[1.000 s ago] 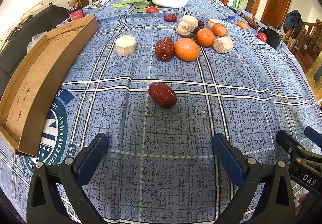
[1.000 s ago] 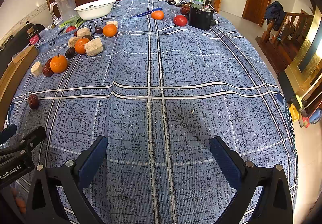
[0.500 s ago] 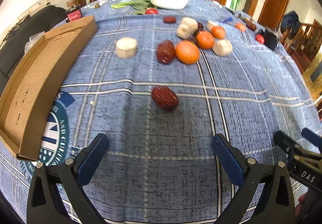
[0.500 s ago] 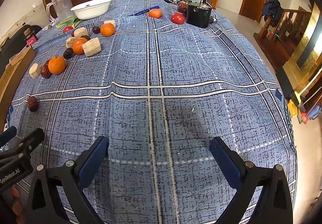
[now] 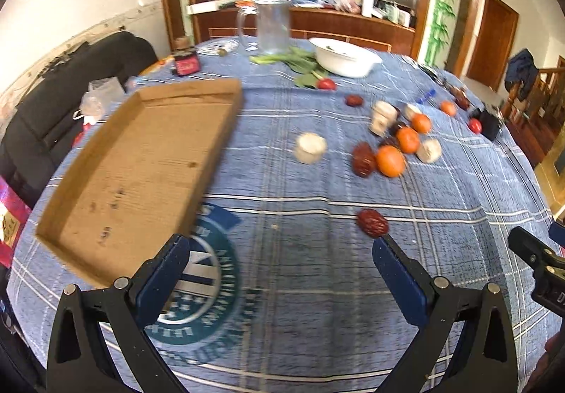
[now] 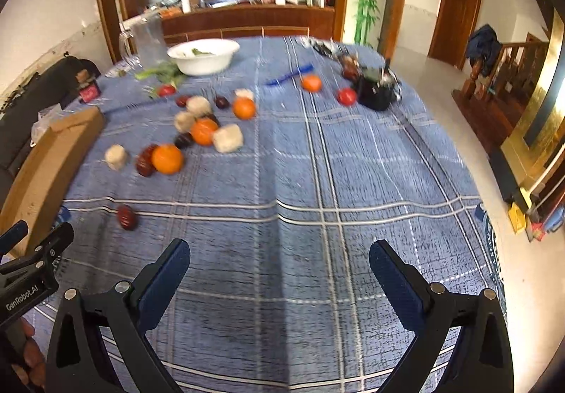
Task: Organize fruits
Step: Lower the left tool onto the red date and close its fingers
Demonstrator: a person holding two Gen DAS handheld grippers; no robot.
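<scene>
Both wrist views have swung since a second ago: the left gripper (image 5: pixel 279 269) now looks farther left, bringing the whole cardboard tray (image 5: pixel 141 174) into frame where only its edge showed, while the nearest red date (image 5: pixel 372 223) has slid from dead centre to about 2 o'clock of the jaws. Its fingers stand wide apart and carry nothing. The right gripper (image 6: pixel 279 269), equally wide and empty, hovers over bare blue plaid tablecloth (image 6: pixel 317 181), well apart from any fruit.

Most of the fruit sits loosely bunched toward 12 to 1 o'clock in the left view: a mandarin (image 5: pixel 390 160) touching a second date (image 5: pixel 363 159), more mandarins behind, and pale chunks (image 5: pixel 310 152) that may be cut sugarcane or something similar, though motion blur leaves that unsure. A white bowl (image 5: pixel 344 57) and glass pitcher (image 5: pixel 272 27) stand at the far edge.

With the tray lying empty at 10 o'clock, it is probably the collecting point, and sorting appears not to have begun; the lone date looks like the likeliest first pick.
</scene>
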